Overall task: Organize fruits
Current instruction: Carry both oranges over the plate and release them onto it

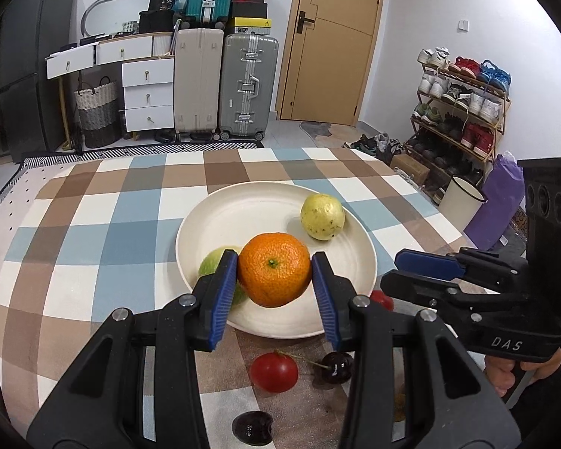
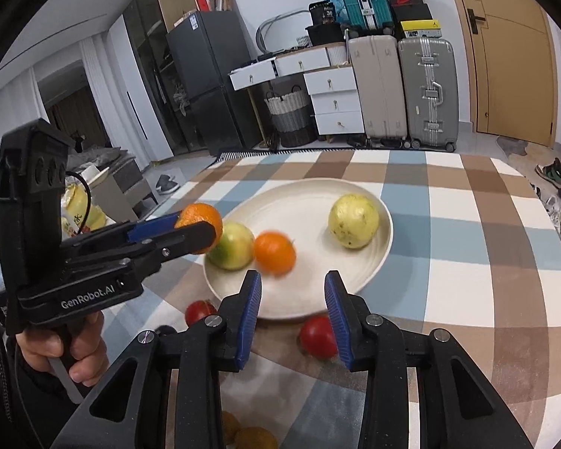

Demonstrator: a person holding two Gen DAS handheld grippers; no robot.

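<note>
- Clamped between the blue pads of the left gripper (image 1: 274,254): an orange (image 1: 274,269), stem end facing the camera, held above the near part of the plate (image 1: 243,194).
- From the right wrist view, same orange (image 2: 200,224) in the left gripper (image 2: 202,230), raised over the plate's (image 2: 303,209) left edge, just above the green fruit (image 2: 233,247).
- Right gripper (image 2: 293,284) spread wide, nothing between its pads, low over the near rim of the plate.
- Just beyond those open fingers, on the plate: a second orange (image 2: 275,252), blurred, close beside the green fruit.
- On the far right of the plate, well apart from the others: a yellow fruit (image 2: 353,220), speckled with dark spots.
- Green fruit (image 1: 215,262) half hidden behind the left gripper's left finger.
- Off the plate, on the checked cloth (image 2: 467,262): a tomato (image 2: 200,310) by the near left rim, another tomato (image 2: 318,336) by the right gripper's right pad.
- Below the left gripper, a tomato (image 1: 274,371) next to a dark cherry (image 1: 336,366) with its stem; another cherry (image 1: 252,428) nearer the camera.
- At the bottom edge of the right wrist view: two brownish fruits (image 2: 254,437), partly hidden, kind unclear.
</note>
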